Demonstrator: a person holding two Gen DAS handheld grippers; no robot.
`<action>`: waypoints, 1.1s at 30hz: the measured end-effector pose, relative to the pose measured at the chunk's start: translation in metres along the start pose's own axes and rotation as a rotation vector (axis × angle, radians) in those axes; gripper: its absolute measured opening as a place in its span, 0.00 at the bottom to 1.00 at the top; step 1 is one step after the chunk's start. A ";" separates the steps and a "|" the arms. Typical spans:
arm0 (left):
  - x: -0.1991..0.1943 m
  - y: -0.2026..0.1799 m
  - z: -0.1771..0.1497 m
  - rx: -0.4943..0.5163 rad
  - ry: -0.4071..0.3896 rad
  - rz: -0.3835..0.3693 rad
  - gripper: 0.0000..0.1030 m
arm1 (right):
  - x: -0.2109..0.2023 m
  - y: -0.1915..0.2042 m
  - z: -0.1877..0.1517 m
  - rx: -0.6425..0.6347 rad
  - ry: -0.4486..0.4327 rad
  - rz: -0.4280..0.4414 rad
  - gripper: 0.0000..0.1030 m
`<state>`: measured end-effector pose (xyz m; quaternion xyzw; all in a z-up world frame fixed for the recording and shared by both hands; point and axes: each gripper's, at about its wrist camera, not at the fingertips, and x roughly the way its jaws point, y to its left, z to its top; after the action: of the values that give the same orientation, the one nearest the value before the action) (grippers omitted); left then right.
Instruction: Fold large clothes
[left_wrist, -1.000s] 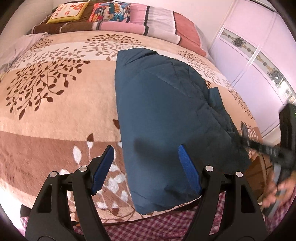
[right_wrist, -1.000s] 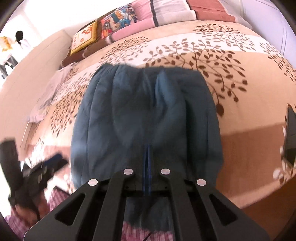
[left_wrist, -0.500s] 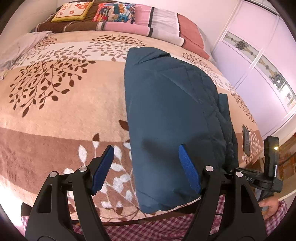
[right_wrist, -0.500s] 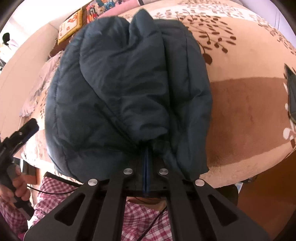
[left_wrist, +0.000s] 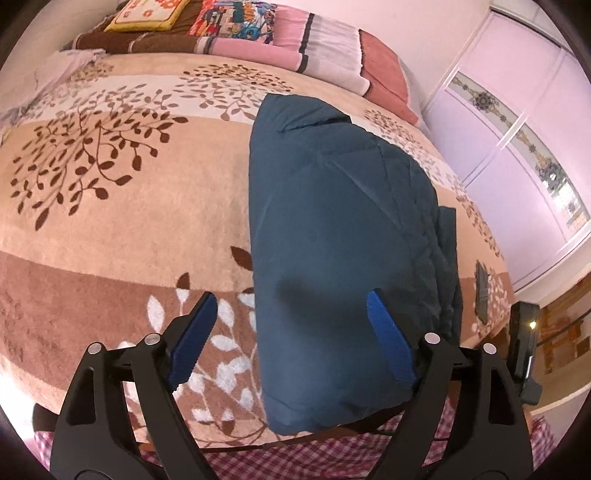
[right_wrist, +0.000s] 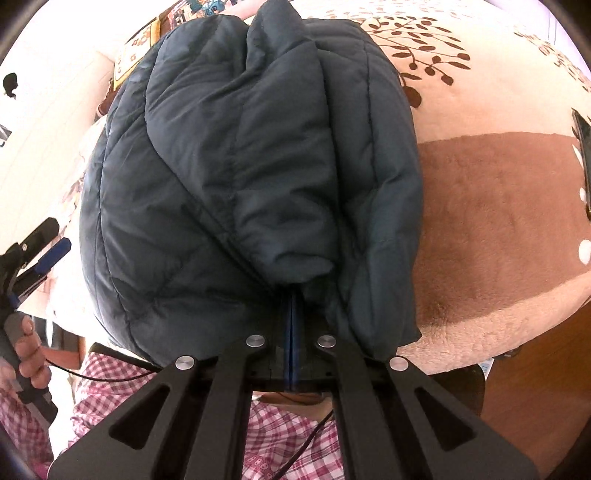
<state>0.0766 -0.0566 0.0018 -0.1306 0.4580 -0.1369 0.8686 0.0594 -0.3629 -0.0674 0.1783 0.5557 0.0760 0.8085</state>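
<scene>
A dark blue quilted jacket (left_wrist: 332, 229) lies folded lengthwise on the bed, its near end at the bed's front edge. My left gripper (left_wrist: 291, 332) is open and empty, hovering above the jacket's near left corner. My right gripper (right_wrist: 293, 314) is shut on the jacket's near hem, and the jacket (right_wrist: 251, 155) fills most of the right wrist view, bunched up in front of the fingers. The left gripper also shows in the right wrist view (right_wrist: 44, 254) at the far left.
The bed has a beige and brown leaf-pattern blanket (left_wrist: 110, 206). Pillows and folded bedding (left_wrist: 258, 40) lie at the head. A dark phone (left_wrist: 481, 291) lies at the bed's right edge. Wardrobe doors (left_wrist: 517, 122) stand to the right.
My right gripper has come close to the jacket's near hem and holds it bunched, so the jacket fills its view. My left gripper stayed open, drifting slightly.
</scene>
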 end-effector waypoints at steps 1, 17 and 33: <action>0.002 0.001 0.002 -0.013 0.005 -0.010 0.81 | -0.001 0.000 0.001 0.003 0.000 0.005 0.00; 0.026 0.013 0.020 -0.042 0.047 -0.064 0.87 | -0.082 -0.046 0.030 0.127 -0.180 0.154 0.71; 0.056 0.022 0.023 -0.057 0.131 -0.161 0.95 | 0.001 -0.053 0.074 0.210 0.000 0.113 0.91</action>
<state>0.1288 -0.0539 -0.0363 -0.1824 0.5056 -0.2017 0.8188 0.1242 -0.4265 -0.0640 0.2928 0.5496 0.0628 0.7799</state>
